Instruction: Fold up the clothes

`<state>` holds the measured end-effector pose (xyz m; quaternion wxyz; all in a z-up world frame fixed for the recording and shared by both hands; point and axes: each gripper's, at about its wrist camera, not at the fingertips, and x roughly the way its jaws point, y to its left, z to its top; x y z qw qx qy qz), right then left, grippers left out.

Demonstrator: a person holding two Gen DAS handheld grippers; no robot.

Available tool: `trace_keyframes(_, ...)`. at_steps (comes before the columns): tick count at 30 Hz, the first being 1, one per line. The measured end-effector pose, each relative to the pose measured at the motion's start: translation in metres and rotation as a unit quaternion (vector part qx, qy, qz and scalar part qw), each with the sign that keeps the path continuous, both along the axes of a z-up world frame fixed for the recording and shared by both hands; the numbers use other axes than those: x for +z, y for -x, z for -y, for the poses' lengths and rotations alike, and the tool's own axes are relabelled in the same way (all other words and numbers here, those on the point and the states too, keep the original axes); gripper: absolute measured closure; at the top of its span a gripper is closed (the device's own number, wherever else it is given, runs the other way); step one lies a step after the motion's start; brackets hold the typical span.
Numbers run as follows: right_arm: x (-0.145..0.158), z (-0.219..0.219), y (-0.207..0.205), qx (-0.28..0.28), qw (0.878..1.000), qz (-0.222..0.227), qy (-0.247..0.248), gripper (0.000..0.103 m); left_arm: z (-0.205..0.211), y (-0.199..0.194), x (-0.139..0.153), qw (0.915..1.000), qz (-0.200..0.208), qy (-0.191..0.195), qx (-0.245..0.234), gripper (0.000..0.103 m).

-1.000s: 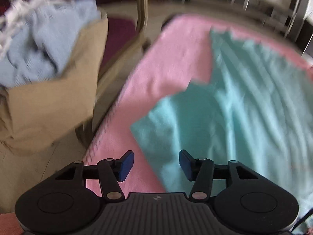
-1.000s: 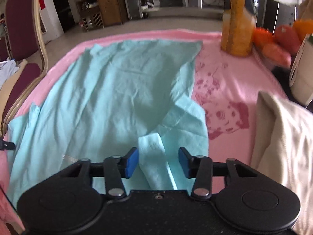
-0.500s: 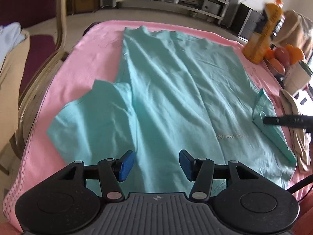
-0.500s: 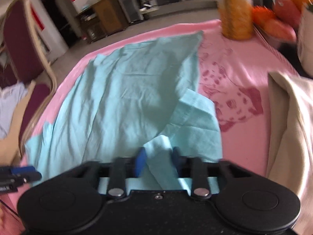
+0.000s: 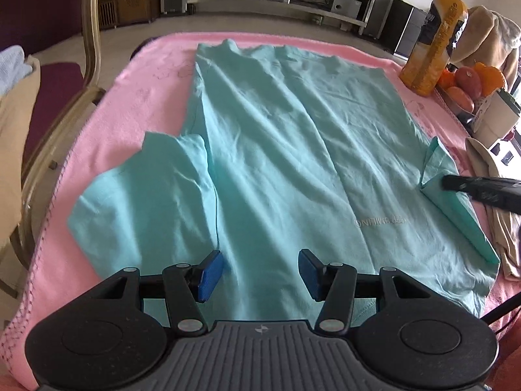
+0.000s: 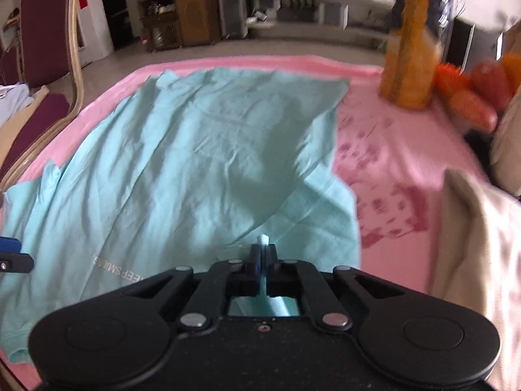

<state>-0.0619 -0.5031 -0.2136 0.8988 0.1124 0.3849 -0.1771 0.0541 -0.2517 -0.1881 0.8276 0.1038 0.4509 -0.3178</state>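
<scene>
A light teal T-shirt [image 5: 280, 163] [image 6: 182, 169] lies spread on a pink blanket [image 5: 143, 91] [image 6: 390, 150]. My left gripper [image 5: 260, 273] hovers open over the shirt's near part, close to the left sleeve [image 5: 146, 192], with nothing between its blue pads. My right gripper [image 6: 262, 255] is shut on a pinched fold of the shirt's right sleeve, and a tip of teal cloth pokes out above the pads. From the left wrist view, that right gripper [image 5: 446, 183] holds the sleeve lifted at the shirt's right edge.
An orange juice bottle [image 5: 436, 39] [image 6: 410, 52] and fruit [image 5: 469, 81] stand at the far right of the blanket. Beige cloth [image 6: 478, 244] lies at the right. A chair [image 5: 49, 123] with piled clothes stands off the left edge.
My right gripper closed onto the sleeve fold that lay between its pads. My left gripper swung from the chair side to over the shirt, still open.
</scene>
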Motion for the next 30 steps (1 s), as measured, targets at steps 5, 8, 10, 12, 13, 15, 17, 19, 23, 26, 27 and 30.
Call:
trace_keyframes(5,0.046,0.020,0.052,-0.120,0.988,0.095,-0.018,0.101,-0.005,0.002,0.007,0.9999,0.007,0.014,0.007,0.051)
trace_keyframes(8,0.063,0.042,0.103,-0.222,0.963,0.149,-0.021,0.101,-0.006,0.006,0.012,0.9996,0.012,0.025,0.007,0.051)
trace_keyframes(10,0.057,0.060,0.133,-0.295,0.942,0.159,-0.036,0.101,-0.003,0.010,0.013,0.9996,0.016,0.025,0.001,0.051)
trace_keyframes(12,0.036,0.082,0.148,-0.355,0.923,0.127,-0.070,0.101,0.003,0.015,0.008,0.9997,0.011,0.020,-0.007,0.051)
trace_keyframes(13,0.025,0.091,0.150,-0.375,0.917,0.104,-0.085,0.101,0.005,0.017,0.006,0.9998,0.006,0.018,-0.011,0.051)
trace_keyframes(15,0.006,0.101,0.146,-0.388,0.915,0.064,-0.092,0.101,0.009,0.020,0.001,0.9997,-0.004,0.014,-0.018,0.051)
trace_keyframes(17,-0.003,0.100,0.136,-0.380,0.921,0.039,-0.069,0.101,0.011,0.022,-0.003,0.9997,-0.008,0.008,-0.021,0.051)
trace_keyframes(19,0.002,0.092,0.126,-0.358,0.932,0.025,-0.041,0.100,0.007,0.022,-0.002,0.9998,-0.005,0.007,-0.017,0.051)
trace_keyframes(23,0.021,0.074,0.127,-0.350,0.935,0.035,-0.049,0.071,-0.006,0.019,0.004,0.9998,-0.009,0.017,0.004,0.051)
trace_keyframes(26,0.031,0.058,0.142,-0.333,0.934,0.063,-0.111,0.069,-0.014,0.023,0.010,0.9997,-0.016,0.017,0.005,0.053)
trace_keyframes(27,0.031,0.053,0.148,-0.317,0.934,0.076,-0.148,0.069,-0.016,0.026,0.012,0.9996,-0.019,0.020,0.000,0.054)
trace_keyframes(30,0.022,0.041,0.155,-0.251,0.928,0.099,-0.256,0.069,-0.020,0.038,0.013,0.9977,-0.050,0.040,-0.022,0.054)
